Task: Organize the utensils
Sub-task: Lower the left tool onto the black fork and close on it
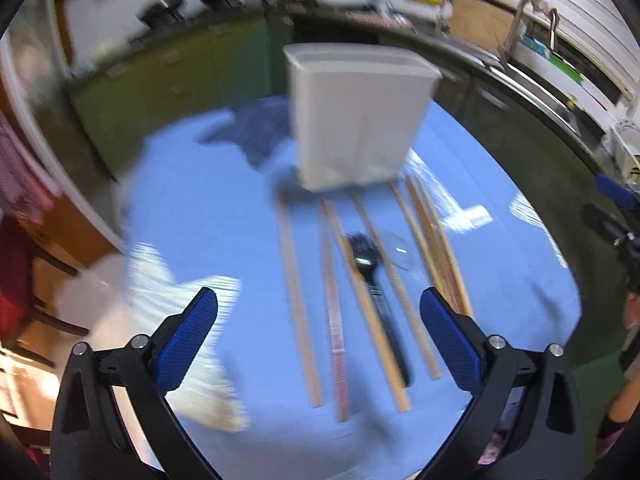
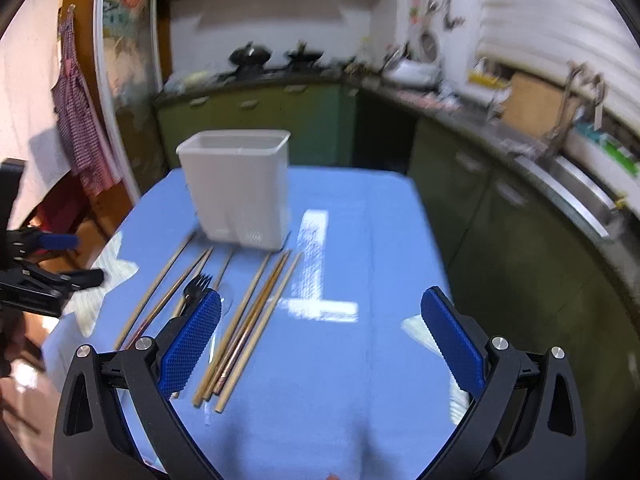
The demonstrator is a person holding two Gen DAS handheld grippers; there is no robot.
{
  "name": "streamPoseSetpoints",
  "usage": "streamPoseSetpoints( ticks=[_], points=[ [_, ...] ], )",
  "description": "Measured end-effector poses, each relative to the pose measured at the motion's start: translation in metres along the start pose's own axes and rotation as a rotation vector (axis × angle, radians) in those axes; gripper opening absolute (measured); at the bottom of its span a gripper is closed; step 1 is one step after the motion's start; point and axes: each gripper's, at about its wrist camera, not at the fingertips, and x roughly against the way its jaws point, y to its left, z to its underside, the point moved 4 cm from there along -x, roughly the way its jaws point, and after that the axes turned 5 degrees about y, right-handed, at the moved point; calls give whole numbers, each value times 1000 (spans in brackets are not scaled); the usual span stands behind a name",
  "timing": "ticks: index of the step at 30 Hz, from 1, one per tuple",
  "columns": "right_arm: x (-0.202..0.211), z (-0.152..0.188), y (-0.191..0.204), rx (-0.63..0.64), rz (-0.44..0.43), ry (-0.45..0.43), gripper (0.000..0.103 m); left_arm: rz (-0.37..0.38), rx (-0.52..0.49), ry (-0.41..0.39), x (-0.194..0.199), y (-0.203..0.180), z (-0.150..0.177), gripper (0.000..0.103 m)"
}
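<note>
A white plastic utensil holder (image 1: 356, 116) stands upright on the blue tablecloth (image 1: 224, 216); it also shows in the right wrist view (image 2: 240, 188). Several wooden chopsticks (image 1: 296, 292) lie in front of it, with a black plastic fork (image 1: 376, 292) among them and a clear plastic spoon (image 1: 396, 248) beside the fork. The chopsticks (image 2: 256, 320) and fork (image 2: 192, 292) also show in the right wrist view. My left gripper (image 1: 318, 304) is open above the chopsticks and fork. My right gripper (image 2: 320, 308) is open above the cloth, right of the chopsticks. Both are empty.
The table's edges drop off at left and right. Green kitchen cabinets (image 2: 256, 116) with a stove stand behind, and a counter with a sink (image 2: 576, 184) runs along the right. The left gripper (image 2: 52, 276) shows at the left edge of the right wrist view.
</note>
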Motion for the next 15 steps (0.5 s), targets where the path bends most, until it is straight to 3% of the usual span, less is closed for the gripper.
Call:
streamPoseSetpoints(
  ticks=[1, 3, 7, 8, 9, 15],
  points=[
    [-7, -1, -3, -15, -5, 21, 99, 7, 5, 23, -8, -4, -2, 79],
    [-18, -5, -8, -35, -28, 51, 99, 39, 15, 102, -31, -13, -8, 55],
    [-33, -6, -12, -44, -58, 97, 99, 65, 50, 234, -69, -24, -10, 37],
    [-34, -6, -11, -43, -63, 104, 99, 63, 57, 257, -76, -28, -8, 25],
    [-36, -6, -11, -39, -66, 105, 99, 68, 60, 272, -79, -30, -8, 19],
    [-41, 0, -10, -34, -90, 117, 99, 30, 55, 294, -89, -41, -9, 19]
  ],
)
